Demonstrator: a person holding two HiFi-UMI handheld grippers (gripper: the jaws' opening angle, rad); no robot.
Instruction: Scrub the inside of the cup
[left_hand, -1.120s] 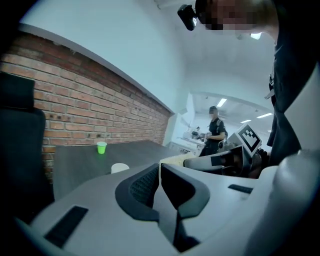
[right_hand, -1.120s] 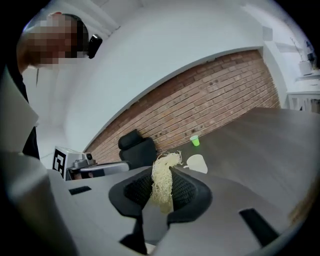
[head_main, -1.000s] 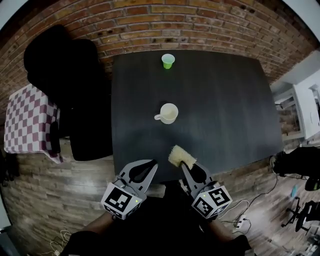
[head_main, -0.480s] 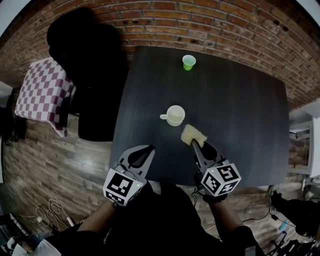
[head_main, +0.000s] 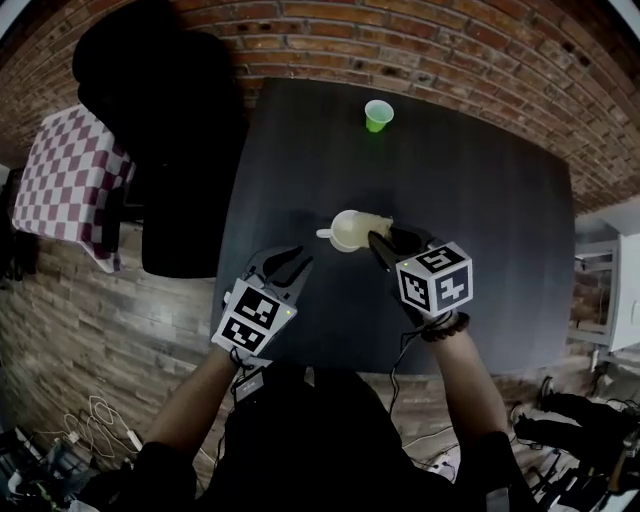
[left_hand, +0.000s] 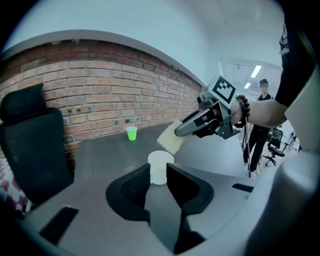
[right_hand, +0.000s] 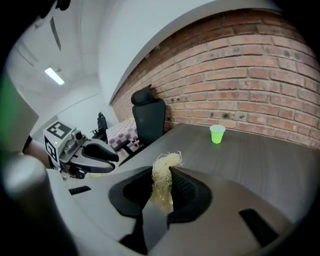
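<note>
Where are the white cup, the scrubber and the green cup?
white cup (left_hand: 159, 173): left gripper view, its side wall.
scrubber (right_hand: 161, 182): right gripper view, fibres between the fingers.
green cup (head_main: 379, 111): head view, its open top.

One white cup (head_main: 341, 233), one green cup (head_main: 378, 115), one sponge (left_hand: 169, 141), one table (head_main: 480, 200).

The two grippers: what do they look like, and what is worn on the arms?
The left gripper and the right gripper are grey with black jaws; each carries a white cube with black square markers. A thin cable hangs from the right one. A dark beaded bracelet sits on the right wrist.
</note>
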